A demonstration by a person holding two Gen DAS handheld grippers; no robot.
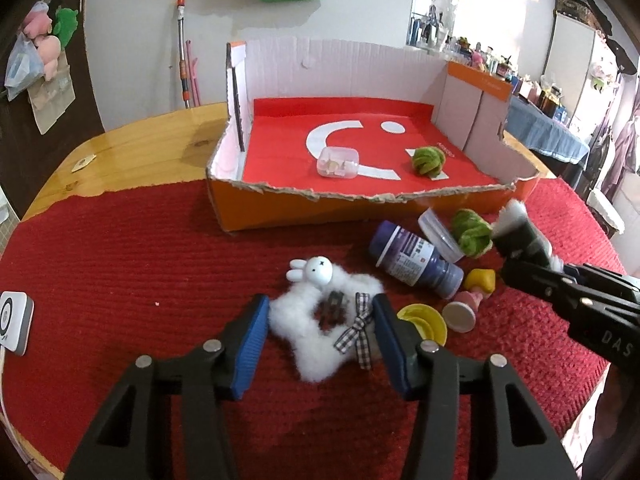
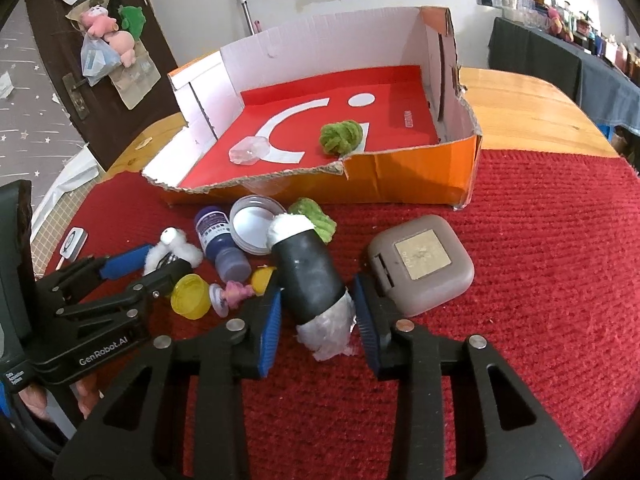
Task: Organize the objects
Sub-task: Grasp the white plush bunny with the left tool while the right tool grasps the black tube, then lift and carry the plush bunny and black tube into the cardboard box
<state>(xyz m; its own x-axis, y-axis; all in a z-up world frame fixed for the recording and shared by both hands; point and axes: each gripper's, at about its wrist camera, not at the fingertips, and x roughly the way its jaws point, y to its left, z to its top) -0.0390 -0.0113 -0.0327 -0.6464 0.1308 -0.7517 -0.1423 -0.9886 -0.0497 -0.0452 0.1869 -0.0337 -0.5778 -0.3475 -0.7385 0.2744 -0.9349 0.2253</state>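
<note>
An orange cardboard box [image 1: 280,210] with a red floor holds a clear plastic case [image 1: 338,163] and a green yarn ball [image 1: 428,161]. My left gripper [image 1: 320,320] is open around a fluffy white rabbit toy [image 1: 316,312] on the red mat; the pads stand beside it. My right gripper [image 2: 318,312] has its pads on both sides of a black roll with white ends [image 2: 310,276]; the right pad shows a small gap. The right gripper also shows in the left wrist view [image 1: 520,240].
On the mat lie a purple bottle [image 1: 416,258], a clear lid [image 1: 438,236], a second green yarn ball [image 1: 472,232], a yellow cap [image 1: 424,320], a pink and yellow figure [image 1: 472,296] and a grey square case [image 2: 420,266]. A white device [image 1: 14,322] lies at the left edge.
</note>
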